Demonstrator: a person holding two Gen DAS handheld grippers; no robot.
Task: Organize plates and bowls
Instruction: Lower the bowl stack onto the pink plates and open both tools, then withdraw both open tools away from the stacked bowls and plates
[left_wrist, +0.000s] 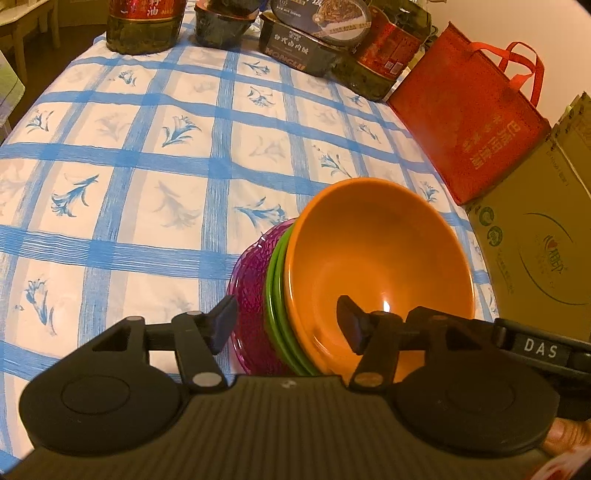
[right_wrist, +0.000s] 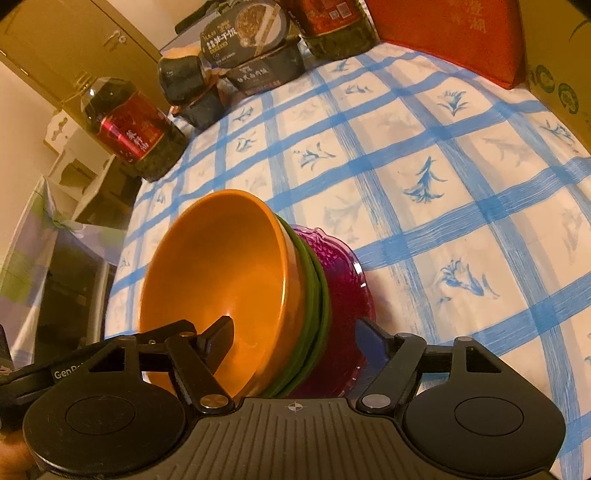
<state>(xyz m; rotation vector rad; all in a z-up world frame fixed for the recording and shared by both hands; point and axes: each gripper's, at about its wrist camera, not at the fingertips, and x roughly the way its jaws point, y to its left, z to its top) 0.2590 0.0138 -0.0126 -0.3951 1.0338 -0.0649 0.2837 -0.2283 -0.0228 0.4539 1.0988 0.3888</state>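
Note:
An orange bowl (left_wrist: 380, 266) sits nested on green plates (left_wrist: 275, 295) and a purple glass plate (left_wrist: 251, 306), forming one stack. Both grippers hold this stack from opposite sides, tilted above the checked tablecloth. My left gripper (left_wrist: 288, 325) has one finger (left_wrist: 351, 325) inside the orange bowl and the other finger (left_wrist: 221, 325) under the purple plate. My right gripper (right_wrist: 299, 343) grips the same way: one finger (right_wrist: 221, 343) inside the orange bowl (right_wrist: 214, 280), the other against the purple plate (right_wrist: 343, 295), with the green plates (right_wrist: 314, 299) between.
The table has a blue-and-white checked cloth (left_wrist: 147, 166). Oil bottles (left_wrist: 144, 26) and food boxes (left_wrist: 295, 48) stand along the far edge. A red bag (left_wrist: 469, 125) and a cardboard box (left_wrist: 535, 236) stand at the right edge. In the right wrist view a bottle (right_wrist: 133, 129) stands far left.

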